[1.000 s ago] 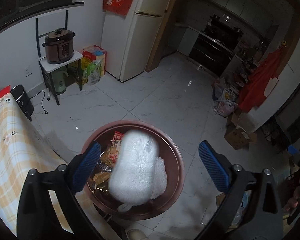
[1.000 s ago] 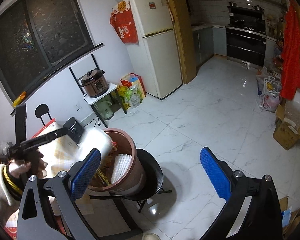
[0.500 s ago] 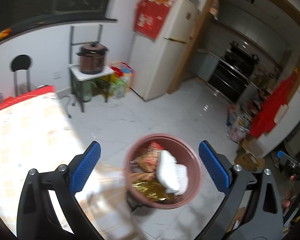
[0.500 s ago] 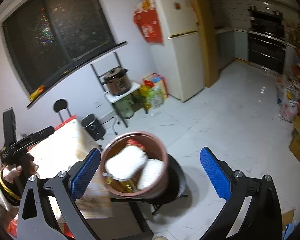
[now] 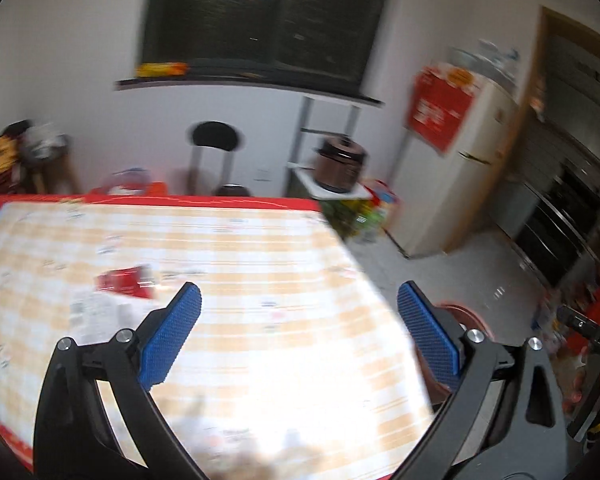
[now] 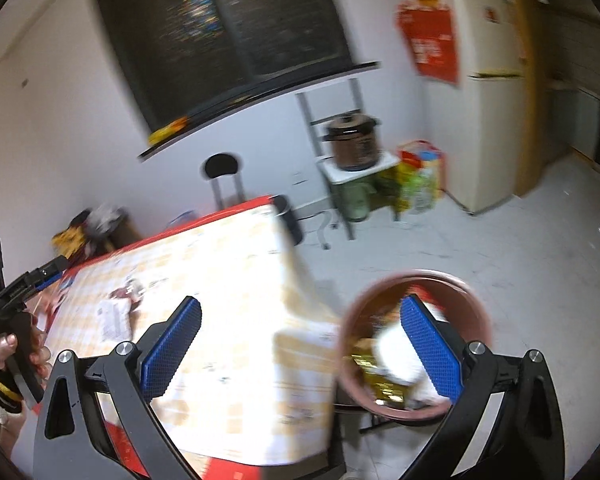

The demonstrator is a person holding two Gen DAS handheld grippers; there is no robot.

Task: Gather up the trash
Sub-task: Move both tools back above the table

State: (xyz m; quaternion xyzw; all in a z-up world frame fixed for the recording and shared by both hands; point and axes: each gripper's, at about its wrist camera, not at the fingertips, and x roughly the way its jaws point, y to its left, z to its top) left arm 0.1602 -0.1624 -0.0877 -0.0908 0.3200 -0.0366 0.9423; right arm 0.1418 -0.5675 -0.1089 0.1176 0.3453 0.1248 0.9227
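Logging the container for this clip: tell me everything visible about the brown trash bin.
The brown trash bin is a round, open-topped tub, reddish-brown and plastic-looking, with no lid. It stands upright beside the corner of the table, over the white tiled floor, apparently on a dark stand. Inside lie white foam-like packing, a gold foil wrapper and other blurred wrappers. The right tongs hang open in front of it, one blue pad overlapping its rim in the image; contact cannot be confirmed. The left wrist view shows only a sliver of its rim.

You're in a home kitchen-diner: fridge (image 6: 496,120), cooker (image 6: 354,142) on a stand, checked tablecloth (image 5: 220,280) across the table.
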